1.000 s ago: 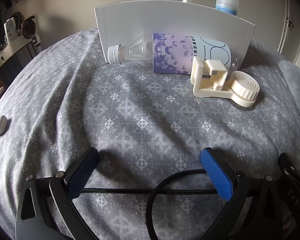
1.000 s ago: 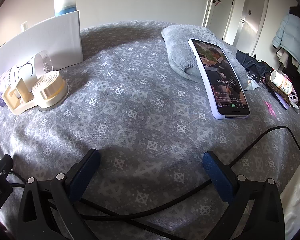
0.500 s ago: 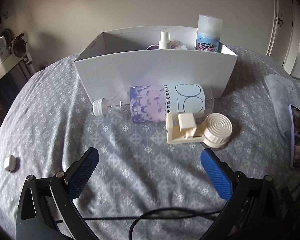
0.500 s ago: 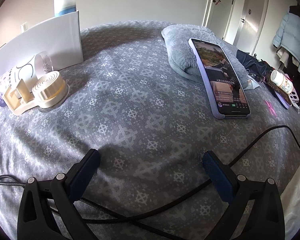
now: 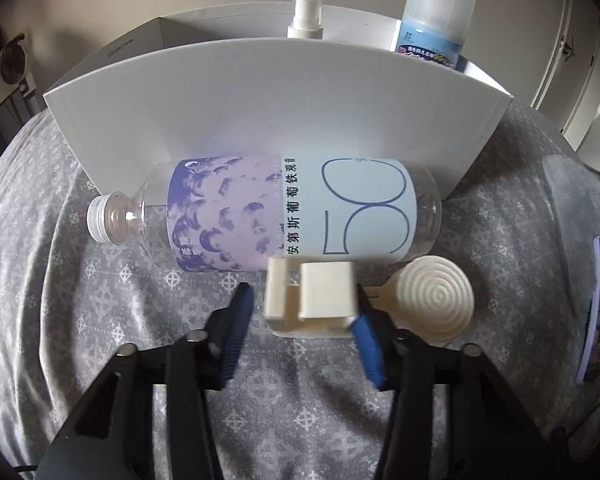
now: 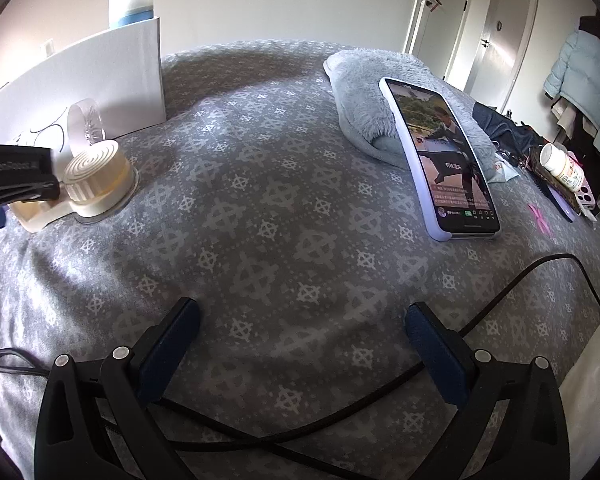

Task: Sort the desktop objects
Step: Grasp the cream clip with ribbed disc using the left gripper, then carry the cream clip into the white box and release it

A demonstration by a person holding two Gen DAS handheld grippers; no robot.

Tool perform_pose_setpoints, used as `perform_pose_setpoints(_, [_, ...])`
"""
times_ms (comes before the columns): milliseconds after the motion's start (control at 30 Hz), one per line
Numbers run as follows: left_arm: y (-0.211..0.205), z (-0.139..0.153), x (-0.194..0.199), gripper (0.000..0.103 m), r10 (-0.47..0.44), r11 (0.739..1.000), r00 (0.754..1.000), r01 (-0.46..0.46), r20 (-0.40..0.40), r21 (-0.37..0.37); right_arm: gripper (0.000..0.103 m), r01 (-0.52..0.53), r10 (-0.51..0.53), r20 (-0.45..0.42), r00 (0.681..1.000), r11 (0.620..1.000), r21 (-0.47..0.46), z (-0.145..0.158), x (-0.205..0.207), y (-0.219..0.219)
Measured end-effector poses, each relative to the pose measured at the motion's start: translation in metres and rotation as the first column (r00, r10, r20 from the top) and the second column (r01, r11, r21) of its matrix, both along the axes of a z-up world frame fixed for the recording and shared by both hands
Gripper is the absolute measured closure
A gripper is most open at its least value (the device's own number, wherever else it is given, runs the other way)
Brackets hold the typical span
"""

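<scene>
A cream plastic holder [image 5: 312,300] with a round ribbed base [image 5: 438,304] lies on the grey patterned bedspread, just in front of a clear bottle [image 5: 284,220] with a purple label lying on its side. Behind them stands a white box [image 5: 276,120] holding a spray bottle [image 5: 305,16] and a blue-labelled can [image 5: 434,28]. My left gripper [image 5: 302,312] is open, its jaws on either side of the holder's block end; the right pad touches it, the left is apart. The holder also shows in the right wrist view [image 6: 88,184]. My right gripper [image 6: 300,320] is open and empty over bare bedspread.
A phone [image 6: 440,160] in a lilac case leans on a fluffy grey cushion [image 6: 364,92] to the right. A pill bottle [image 6: 562,166] and small items lie at the far right edge. Black cables [image 6: 500,292] run across the bedspread near my right gripper.
My left gripper moved forward and down to the cream holder and narrowed its jaws around the block end. My right gripper stayed put.
</scene>
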State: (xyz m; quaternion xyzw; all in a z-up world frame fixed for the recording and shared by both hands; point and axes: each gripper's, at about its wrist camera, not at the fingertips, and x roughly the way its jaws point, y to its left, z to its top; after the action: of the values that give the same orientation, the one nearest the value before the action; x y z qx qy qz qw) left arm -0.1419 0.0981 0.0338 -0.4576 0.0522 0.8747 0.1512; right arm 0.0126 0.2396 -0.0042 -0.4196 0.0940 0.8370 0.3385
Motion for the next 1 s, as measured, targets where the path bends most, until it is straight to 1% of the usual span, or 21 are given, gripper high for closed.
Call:
perform_pose_setpoints(33, [0.002,0.004,0.005,0.068,-0.005,0.999,1.000,0.004,-0.027,-0.033,0.000,0.000,0.000,0.000,1.000,1.000,0.000,0.000,0.000,0.000])
perform_pose_setpoints(100, [0.002,0.016,0.018,0.068,-0.034,0.997,0.995,0.027,-0.097,-0.069,0.000,0.000,0.000,-0.001,1.000,1.000,-0.001,0.000,0.000,0.000])
perform_pose_setpoints(200, [-0.003,0.036,0.039,0.068,-0.073,0.994,0.981,0.057,-0.180,-0.094,0.000,-0.001,0.001,-0.002,1.000,1.000,-0.002,0.000,0.000,0.000])
perform_pose_setpoints(267, [-0.008,0.050,0.050,0.068,-0.092,0.992,0.971,0.070,-0.220,-0.107,0.000,-0.001,0.001,-0.005,1.000,1.000,-0.005,0.000,0.001,0.001])
perform_pose_setpoints(400, [-0.019,0.074,0.057,0.068,-0.117,0.988,0.957,0.084,-0.265,-0.131,0.000,-0.003,0.003,-0.011,1.000,1.000,-0.010,0.000,0.001,0.001])
perform_pose_setpoints(467, [-0.024,0.087,0.055,0.068,-0.114,0.989,0.950,0.080,-0.291,-0.125,0.000,-0.004,0.004,-0.015,1.000,1.000,-0.013,0.000,0.002,0.001])
perform_pose_setpoints(567, [-0.042,0.111,0.054,0.068,-0.077,0.996,0.942,0.055,-0.328,-0.076,0.000,-0.006,0.006,-0.020,1.000,1.000,-0.017,0.001,0.003,0.001])
perform_pose_setpoints(700, [-0.063,0.145,0.031,0.068,0.016,1.000,0.934,-0.013,-0.358,0.012,0.000,-0.007,0.007,-0.024,1.000,1.000,-0.020,0.001,0.004,0.001])
perform_pose_setpoints(767, [-0.070,0.159,0.013,0.068,0.064,0.998,0.927,-0.052,-0.369,0.040,0.000,-0.007,0.007,-0.024,1.000,1.000,-0.021,0.001,0.004,0.002])
perform_pose_setpoints(867, [-0.072,0.168,-0.017,0.068,0.115,0.993,0.920,-0.103,-0.376,0.051,0.000,-0.008,0.007,-0.027,1.000,1.000,-0.024,0.001,0.005,0.001])
perform_pose_setpoints(1000, [-0.062,0.160,-0.058,0.068,0.147,0.989,0.921,-0.148,-0.360,0.026,0.000,-0.008,0.008,-0.027,1.000,1.000,-0.023,0.000,0.005,0.000])
